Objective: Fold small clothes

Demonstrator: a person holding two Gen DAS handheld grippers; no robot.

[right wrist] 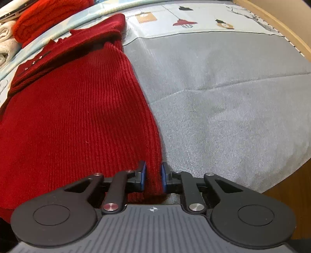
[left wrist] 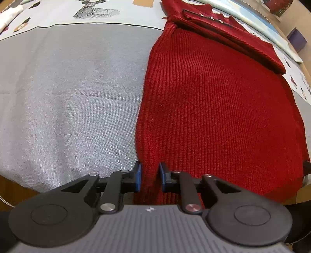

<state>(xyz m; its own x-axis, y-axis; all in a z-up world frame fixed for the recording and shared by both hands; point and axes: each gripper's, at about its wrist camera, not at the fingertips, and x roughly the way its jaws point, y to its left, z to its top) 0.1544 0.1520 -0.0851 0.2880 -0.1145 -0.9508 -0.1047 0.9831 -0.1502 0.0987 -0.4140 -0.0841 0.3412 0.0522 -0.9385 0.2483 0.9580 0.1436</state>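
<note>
While the red sweater [left wrist: 210,109] is lying flat on the grey cloth [left wrist: 68,87], we are pinching its near corners, left gripper [left wrist: 149,176] and right gripper [right wrist: 153,175] apparently clamped on knit, lifting both evenly to fold it away

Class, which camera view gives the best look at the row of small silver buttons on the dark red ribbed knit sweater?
The left wrist view: the row of small silver buttons sits clear along the dark red ribbed knit sweater's placket. The right wrist view shows the same buttons, smaller and dimmer at the left edge.
</note>
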